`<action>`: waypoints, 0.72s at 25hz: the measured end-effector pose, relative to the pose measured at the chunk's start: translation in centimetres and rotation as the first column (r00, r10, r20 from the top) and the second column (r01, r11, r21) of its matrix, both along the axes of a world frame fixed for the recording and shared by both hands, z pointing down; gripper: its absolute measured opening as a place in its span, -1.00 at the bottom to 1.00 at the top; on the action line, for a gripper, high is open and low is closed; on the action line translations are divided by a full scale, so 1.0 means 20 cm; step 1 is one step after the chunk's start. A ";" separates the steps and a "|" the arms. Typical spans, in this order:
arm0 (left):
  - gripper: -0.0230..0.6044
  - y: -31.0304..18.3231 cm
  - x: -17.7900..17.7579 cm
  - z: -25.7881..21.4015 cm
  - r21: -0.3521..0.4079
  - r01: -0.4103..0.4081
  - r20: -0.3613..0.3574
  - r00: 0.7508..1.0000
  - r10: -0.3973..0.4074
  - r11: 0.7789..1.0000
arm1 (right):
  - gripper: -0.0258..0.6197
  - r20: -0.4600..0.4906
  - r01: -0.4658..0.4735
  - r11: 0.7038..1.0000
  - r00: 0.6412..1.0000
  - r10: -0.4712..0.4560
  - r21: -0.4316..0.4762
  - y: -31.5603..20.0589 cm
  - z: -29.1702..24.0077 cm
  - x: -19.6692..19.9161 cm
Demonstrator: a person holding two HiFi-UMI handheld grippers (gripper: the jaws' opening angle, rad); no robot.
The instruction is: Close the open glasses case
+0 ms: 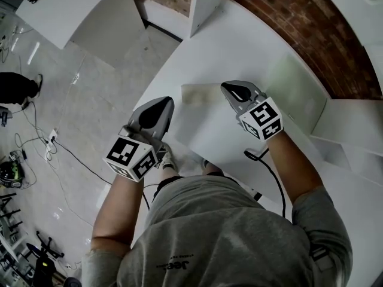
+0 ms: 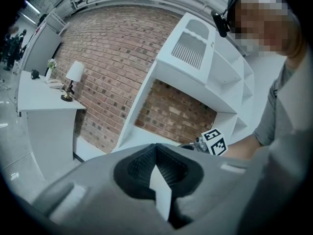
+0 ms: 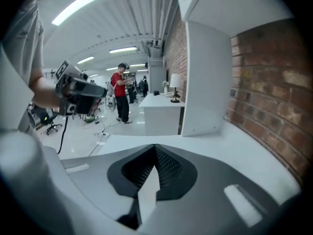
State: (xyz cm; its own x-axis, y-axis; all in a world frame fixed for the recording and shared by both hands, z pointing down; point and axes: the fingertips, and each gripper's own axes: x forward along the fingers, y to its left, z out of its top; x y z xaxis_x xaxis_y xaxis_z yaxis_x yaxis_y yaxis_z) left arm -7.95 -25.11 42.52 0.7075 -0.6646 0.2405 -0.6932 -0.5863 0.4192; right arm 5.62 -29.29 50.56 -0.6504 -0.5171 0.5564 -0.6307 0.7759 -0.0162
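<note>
The glasses case [image 1: 201, 93], a pale, low oblong, lies on the white table [image 1: 239, 46] between my two grippers. No raised lid shows on it. My left gripper [image 1: 163, 105] hovers to its left, and its jaws [image 2: 156, 147] meet at the tips with nothing between them. My right gripper [image 1: 228, 89] hangs just off the case's right end, its tips [image 3: 155, 147] also closed and empty. Neither gripper view shows the case. The right gripper's marker cube [image 2: 214, 141] appears in the left gripper view, and the left gripper [image 3: 78, 89] appears in the right gripper view.
A brick wall [image 1: 299, 23] and white shelving [image 2: 200, 58] stand behind the table. A pale green board [image 1: 297, 87] lies at the right. The table's edge [image 1: 158, 70] drops to the floor at the left. A cable [image 1: 266, 160] trails from my right gripper. A person in red [image 3: 121, 89] stands far off.
</note>
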 end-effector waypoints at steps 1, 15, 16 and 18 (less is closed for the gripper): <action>-0.94 0.00 0.00 -0.02 0.004 -0.001 0.000 1.000 0.001 1.000 | -0.89 0.036 -0.034 0.999 0.999 0.034 -0.009 0.00 -0.04 0.02; -0.94 -0.04 0.01 -0.32 0.096 0.007 0.009 1.000 -0.008 0.995 | -0.89 0.241 -0.250 0.968 0.939 0.245 -0.009 -0.01 -0.61 0.21; -0.94 -0.05 0.00 -0.35 0.104 0.011 0.009 1.000 -0.013 0.994 | -0.89 0.252 -0.253 0.968 0.936 0.244 0.001 -0.01 -0.65 0.22; -0.94 -0.06 -0.02 -0.42 0.121 0.022 0.006 1.000 -0.023 0.992 | -0.89 0.277 -0.256 0.966 0.930 0.241 0.019 -0.01 -0.74 0.22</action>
State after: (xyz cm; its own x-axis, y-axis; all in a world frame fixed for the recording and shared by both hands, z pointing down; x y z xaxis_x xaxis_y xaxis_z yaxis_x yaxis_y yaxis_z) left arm -8.27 -26.25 34.17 0.6904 -0.7050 0.1621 -0.7097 -0.6166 0.3408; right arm 10.03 -29.57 35.75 -0.6189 -0.7060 0.3444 -0.7811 0.5993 -0.1752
